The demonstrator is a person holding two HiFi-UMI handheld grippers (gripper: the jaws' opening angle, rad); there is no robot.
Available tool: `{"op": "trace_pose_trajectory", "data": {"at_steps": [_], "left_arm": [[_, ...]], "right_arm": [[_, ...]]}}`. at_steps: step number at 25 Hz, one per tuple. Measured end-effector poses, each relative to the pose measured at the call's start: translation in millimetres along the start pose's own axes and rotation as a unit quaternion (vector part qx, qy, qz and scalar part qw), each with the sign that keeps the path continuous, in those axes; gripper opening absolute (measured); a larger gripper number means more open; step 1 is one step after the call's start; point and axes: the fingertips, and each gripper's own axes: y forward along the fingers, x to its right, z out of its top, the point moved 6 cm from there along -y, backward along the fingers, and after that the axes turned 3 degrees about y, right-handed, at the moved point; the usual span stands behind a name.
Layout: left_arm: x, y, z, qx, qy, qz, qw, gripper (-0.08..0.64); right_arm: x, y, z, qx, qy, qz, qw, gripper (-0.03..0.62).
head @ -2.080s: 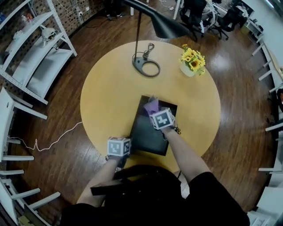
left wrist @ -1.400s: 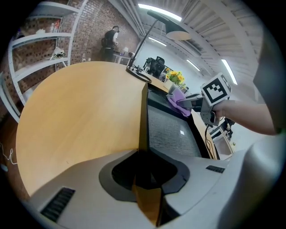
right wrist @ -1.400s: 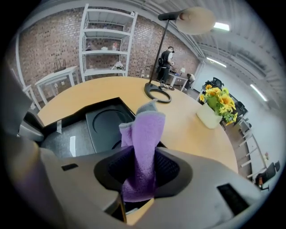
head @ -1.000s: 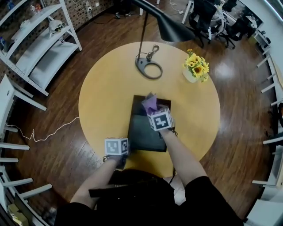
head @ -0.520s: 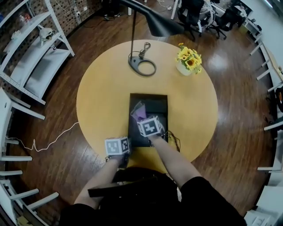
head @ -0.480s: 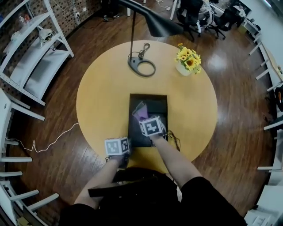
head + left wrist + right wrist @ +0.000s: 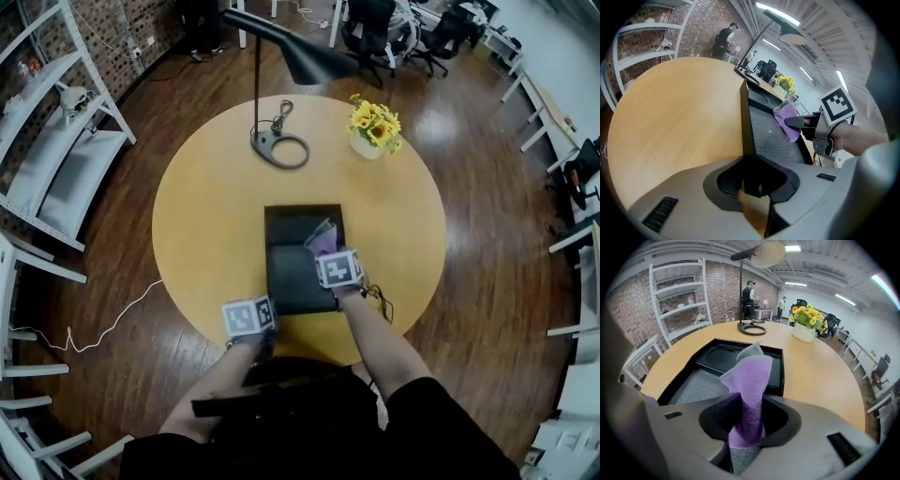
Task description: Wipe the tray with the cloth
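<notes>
A black rectangular tray [image 7: 289, 274] lies on the round yellow table, long side pointing away from me. Its grey textured floor [image 7: 764, 130] and raised rim show in both gripper views. My left gripper [image 7: 265, 313] sits at the tray's near left corner, where the rim [image 7: 744, 117] runs into its jaws; my left gripper [image 7: 752, 185] is shut on that corner. My right gripper [image 7: 329, 253] is over the tray's right side, shut on a purple cloth [image 7: 322, 240]. The cloth [image 7: 752, 380] sticks out ahead of the jaws. In the left gripper view the cloth [image 7: 787, 123] reaches down to the tray floor.
A black desk lamp with a ring base [image 7: 279, 150] and a white vase of yellow flowers [image 7: 373, 127] stand at the table's far side. The table [image 7: 206, 225] is bare wood to the left of the tray. White shelves [image 7: 56, 141] stand at the left.
My right gripper has drawn the cloth from the tray's far end toward me, first leftward, then over to the right side. The tray now lies straighter. The left gripper has stayed at the corner.
</notes>
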Motion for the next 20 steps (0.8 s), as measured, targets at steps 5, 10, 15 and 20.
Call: {"op": "trace_pose_trajectory", "data": {"at_steps": [5,10,15,20], "left_arm": [[0,-1,1,0.003,-0.001,-0.012,0.9999,0.086],[-1,-2,-2,0.015,0.006,-0.038,0.9991,0.095],[-2,0,0,0.021,-0.009,-0.042,0.9989,0.097],[-5,0,0,0.028,-0.010,-0.036,0.9989,0.095]], "right_arm": [[-43,-16,-5,0.019,0.035,0.083,0.996,0.127],[-109,-9,-14,-0.007,0.028,0.146,0.989,0.127],[-108,-1,-27,-0.028,-0.058,0.089,0.994,0.127],[-70,-11,-31,-0.007,-0.099,0.037,0.994,0.127]]}}
